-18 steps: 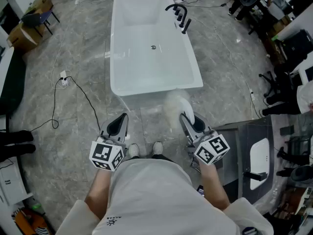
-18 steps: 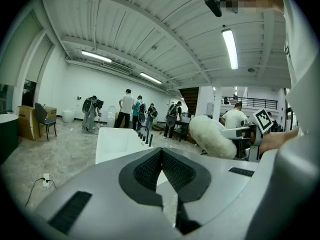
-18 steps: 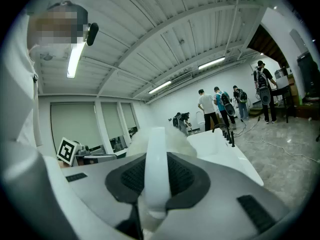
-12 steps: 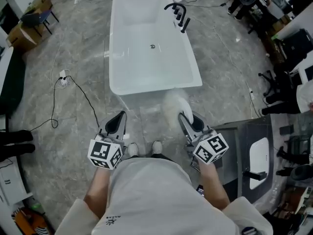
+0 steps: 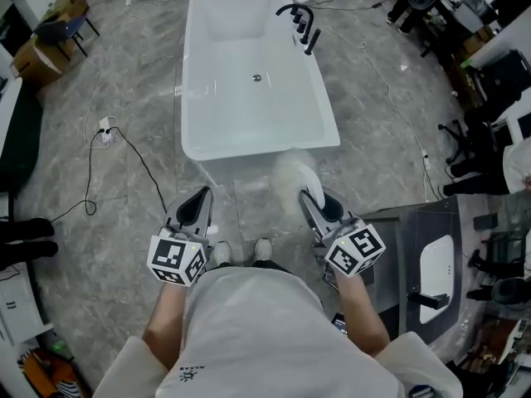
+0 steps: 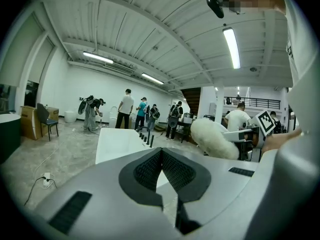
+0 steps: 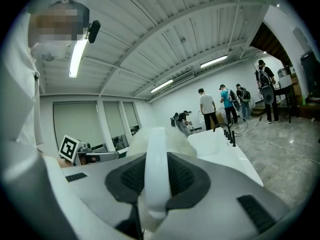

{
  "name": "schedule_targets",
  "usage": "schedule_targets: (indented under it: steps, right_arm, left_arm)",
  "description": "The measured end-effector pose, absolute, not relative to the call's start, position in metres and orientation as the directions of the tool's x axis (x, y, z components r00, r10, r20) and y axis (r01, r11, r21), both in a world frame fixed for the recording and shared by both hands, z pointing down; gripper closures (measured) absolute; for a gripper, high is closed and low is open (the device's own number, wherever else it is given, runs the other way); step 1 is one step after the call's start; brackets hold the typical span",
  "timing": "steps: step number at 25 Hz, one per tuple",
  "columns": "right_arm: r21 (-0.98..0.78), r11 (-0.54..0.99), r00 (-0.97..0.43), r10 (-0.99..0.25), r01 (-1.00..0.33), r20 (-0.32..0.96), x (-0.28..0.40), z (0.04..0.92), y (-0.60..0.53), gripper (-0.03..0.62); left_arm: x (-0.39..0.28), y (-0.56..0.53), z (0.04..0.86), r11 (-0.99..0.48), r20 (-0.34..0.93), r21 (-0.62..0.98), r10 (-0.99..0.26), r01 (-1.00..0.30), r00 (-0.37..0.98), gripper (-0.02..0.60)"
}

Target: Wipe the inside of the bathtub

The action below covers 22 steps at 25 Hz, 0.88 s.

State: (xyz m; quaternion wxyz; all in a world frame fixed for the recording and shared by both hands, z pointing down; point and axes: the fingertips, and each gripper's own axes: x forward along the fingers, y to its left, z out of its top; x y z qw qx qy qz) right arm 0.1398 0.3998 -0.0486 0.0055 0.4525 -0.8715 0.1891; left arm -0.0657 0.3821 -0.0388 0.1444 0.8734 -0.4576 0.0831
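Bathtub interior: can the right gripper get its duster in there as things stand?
Probably yes: the right gripper holds the duster at the bathtub's near end, and nothing blocks the open top.

so one bathtub (image 5: 189, 98); two grippers, left gripper (image 5: 203, 197) and right gripper (image 5: 305, 197); one fluffy duster (image 5: 290, 179); one black faucet (image 5: 297, 13); one chair (image 5: 62, 30); one white power strip (image 5: 106, 131)

The person is holding both forearms (image 5: 166, 315) forward and down, one gripper in each hand. The left gripper (image 5: 202, 197) is pointing ahead with its jaws pressed together and nothing between them, its marker cube (image 5: 177, 259) riding at the wrist end. The right gripper (image 5: 306, 197) is pointing the same way, level with the left and well apart from it, and is clamping the white handle (image 7: 155, 169) of a fluffy wiper (image 5: 292, 177).
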Motion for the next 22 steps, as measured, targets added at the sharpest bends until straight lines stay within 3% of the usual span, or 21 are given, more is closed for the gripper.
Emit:
schedule_targets:
  steps: [22]
  right_arm:
    - [-0.361, 0.584, -0.653, -0.750, -0.727, 0.102, 0.159, -0.047, 0.333, 0.499]
  left_arm:
    - [-0.022, 0.325, -0.048, -0.457, 0.235, 0.127, -0.849, -0.881, 0.474, 0.575]
